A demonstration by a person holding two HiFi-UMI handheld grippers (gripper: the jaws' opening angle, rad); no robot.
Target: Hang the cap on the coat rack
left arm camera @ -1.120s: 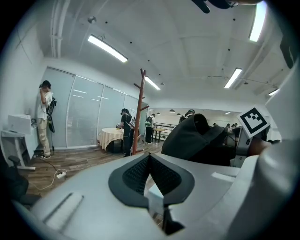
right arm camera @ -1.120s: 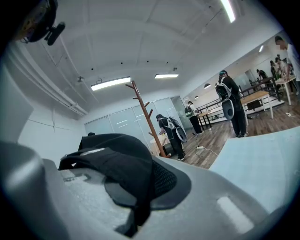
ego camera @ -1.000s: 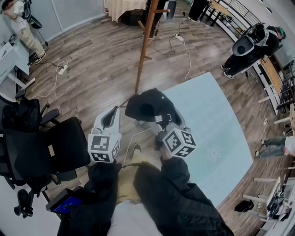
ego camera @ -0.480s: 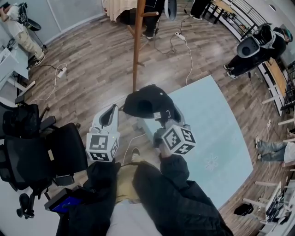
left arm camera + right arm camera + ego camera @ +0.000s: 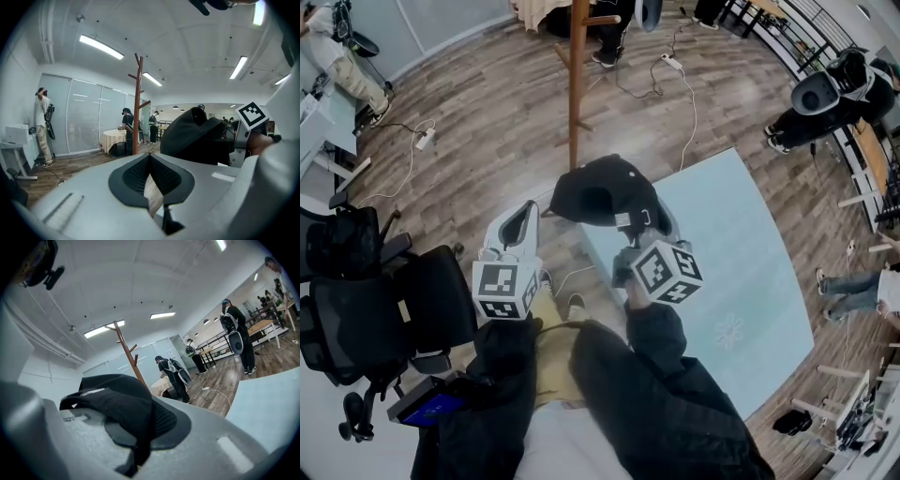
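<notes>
The black cap (image 5: 598,187) hangs in the air in front of me, and my right gripper (image 5: 642,223) is shut on its back edge. In the right gripper view the cap's fabric (image 5: 112,390) drapes over the closed jaws of the right gripper (image 5: 140,414). The wooden coat rack (image 5: 575,84) stands on the floor just beyond the cap; its pegs show in the left gripper view (image 5: 137,108) and the right gripper view (image 5: 125,345). My left gripper (image 5: 523,230) is level with the cap on its left, shut and empty (image 5: 150,159). The cap (image 5: 192,136) shows at that view's right.
Black office chairs (image 5: 375,300) crowd the left side. A light blue mat (image 5: 722,272) covers the floor to the right. Cables and a power strip (image 5: 422,141) lie on the wood floor. A cloth-covered round table (image 5: 112,138) and several people stand behind the rack.
The right gripper has carried the cap a little forward, closer to the rack's pole. The left gripper has moved along beside it. Both grips look unchanged.
</notes>
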